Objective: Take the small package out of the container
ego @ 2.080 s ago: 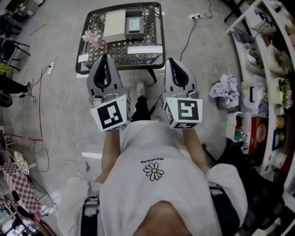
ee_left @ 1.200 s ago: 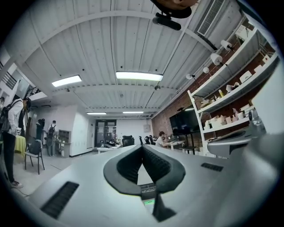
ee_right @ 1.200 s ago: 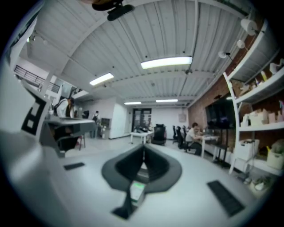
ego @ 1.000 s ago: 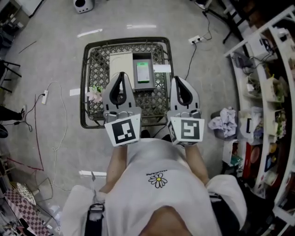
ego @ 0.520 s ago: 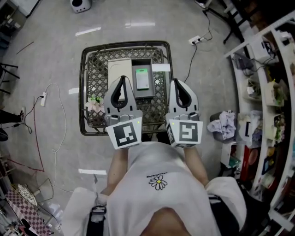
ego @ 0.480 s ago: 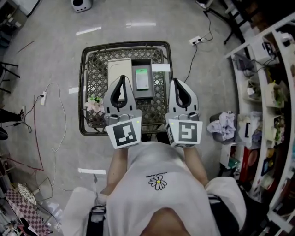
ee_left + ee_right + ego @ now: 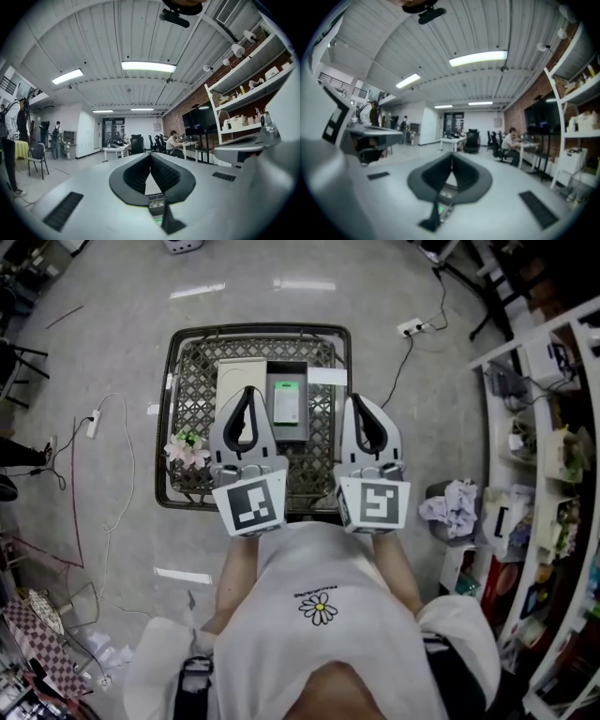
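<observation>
In the head view a black wire-lattice table [image 7: 174, 427] stands ahead of me. On it lies a dark grey container [image 7: 286, 367] with a small green-labelled package [image 7: 285, 399] inside. A flat cream box [image 7: 231, 379] lies left of the container, partly hidden by my left gripper [image 7: 247, 390]. That gripper is held level over the table, shut and empty, its tip just left of the container. My right gripper [image 7: 360, 400] is level too, shut and empty, just right of the container. The left gripper [image 7: 150, 154] and the right gripper [image 7: 451, 156] show touching tips in their own views.
Pink flowers [image 7: 184, 448] lie at the table's left edge. White labels [image 7: 321, 376] lie right of the container. Shelves [image 7: 553, 427] line the right side, with a cloth heap [image 7: 448, 502] on the floor. A power strip [image 7: 411, 328] and cables [image 7: 94, 423] lie around.
Both grippers have moved forward from short of the table to above its near half, flanking the container. Their jaws have stayed shut.
</observation>
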{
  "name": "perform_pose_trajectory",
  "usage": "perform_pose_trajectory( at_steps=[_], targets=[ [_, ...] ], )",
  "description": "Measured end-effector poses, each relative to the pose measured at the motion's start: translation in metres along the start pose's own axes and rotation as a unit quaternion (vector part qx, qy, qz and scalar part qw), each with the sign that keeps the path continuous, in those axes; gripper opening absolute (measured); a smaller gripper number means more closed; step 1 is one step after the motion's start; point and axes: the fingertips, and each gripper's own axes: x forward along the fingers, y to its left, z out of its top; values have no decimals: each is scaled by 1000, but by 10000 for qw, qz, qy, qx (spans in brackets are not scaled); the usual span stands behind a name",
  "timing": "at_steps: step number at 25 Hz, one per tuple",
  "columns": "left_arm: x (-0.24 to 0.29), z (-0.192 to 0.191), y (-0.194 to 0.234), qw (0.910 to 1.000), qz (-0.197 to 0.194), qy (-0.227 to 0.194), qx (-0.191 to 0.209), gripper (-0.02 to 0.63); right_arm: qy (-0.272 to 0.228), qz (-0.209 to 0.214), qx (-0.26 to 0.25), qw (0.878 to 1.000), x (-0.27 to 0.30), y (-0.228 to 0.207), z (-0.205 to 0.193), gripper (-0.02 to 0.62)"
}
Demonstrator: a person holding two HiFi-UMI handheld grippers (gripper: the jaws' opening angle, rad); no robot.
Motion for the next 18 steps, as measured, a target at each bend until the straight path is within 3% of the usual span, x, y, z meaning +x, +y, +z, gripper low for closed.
perform_pose_trajectory(
  at_steps=[6,9,11,13,18],
  targets=[
    [14,-18,-8,9993,-35,351,-119,37,64,57,15,10000,5,-11,-9,31],
    [23,-31,-15,9980,-213,547,-220,121,135,14,98,9999,6,-19,-15,31],
    [33,-43,-21,9963,-387,727,-246,229,200,-32,161,9997,6,-25,-20,31],
    [45,-62,-27,9930,-539,990,-342,293,311,-110,210,9992,7,-31,-24,31],
    [67,-128,-37,9784,-689,1840,-649,324,632,-316,282,9971,3,-45,-41,31]
  ],
)
